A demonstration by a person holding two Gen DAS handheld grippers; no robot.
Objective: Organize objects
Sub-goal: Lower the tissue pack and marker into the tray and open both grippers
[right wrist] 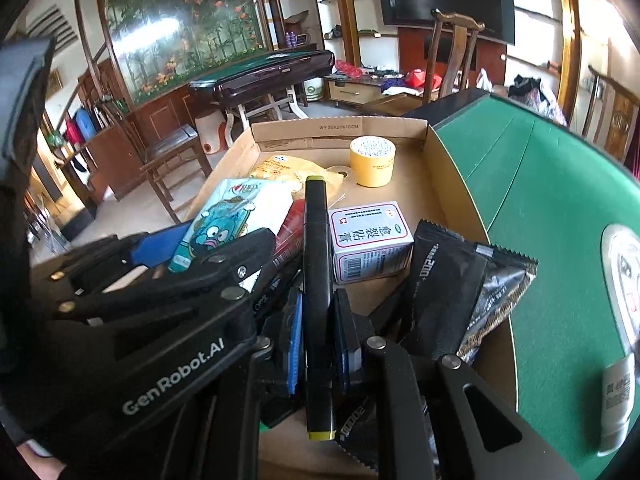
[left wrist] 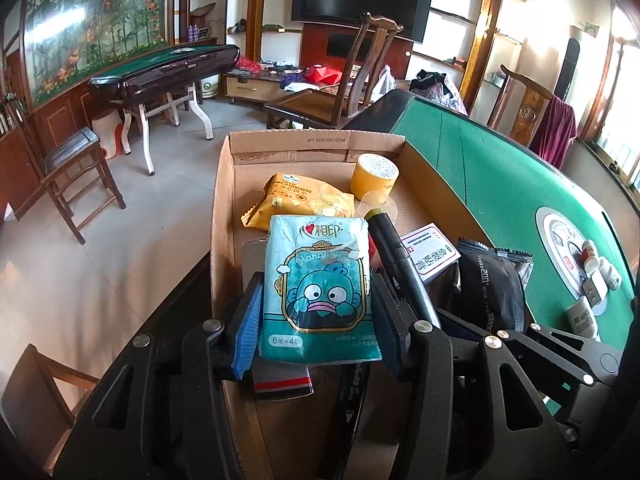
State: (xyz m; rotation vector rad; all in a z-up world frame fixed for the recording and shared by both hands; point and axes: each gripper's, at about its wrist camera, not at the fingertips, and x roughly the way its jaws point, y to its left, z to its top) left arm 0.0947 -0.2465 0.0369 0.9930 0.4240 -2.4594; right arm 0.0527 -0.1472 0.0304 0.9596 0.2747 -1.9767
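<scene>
My left gripper point(left wrist: 316, 312) is shut on a teal tissue pack point(left wrist: 318, 288) with a cartoon fish, held over the open cardboard box point(left wrist: 288, 142). My right gripper point(right wrist: 318, 332) is shut on a black marker point(right wrist: 317, 280) with olive ends, also over the box; the marker shows in the left wrist view point(left wrist: 400, 256) too. The left gripper with the tissue pack point(right wrist: 232, 220) sits just left of the marker. In the box lie a yellow cracker packet point(left wrist: 304, 200), a yellow tape roll point(right wrist: 372, 160), a small white medicine box point(right wrist: 370, 240) and a black snack packet point(right wrist: 460, 296).
The box stands on a green felt mahjong table point(right wrist: 540, 184) with a round centre panel point(left wrist: 568, 240). Small white bottles point(left wrist: 600, 272) stand on that panel. A white tube point(right wrist: 616, 404) lies at the right. Wooden chairs point(left wrist: 72, 168) and a second table point(left wrist: 160, 68) stand beyond.
</scene>
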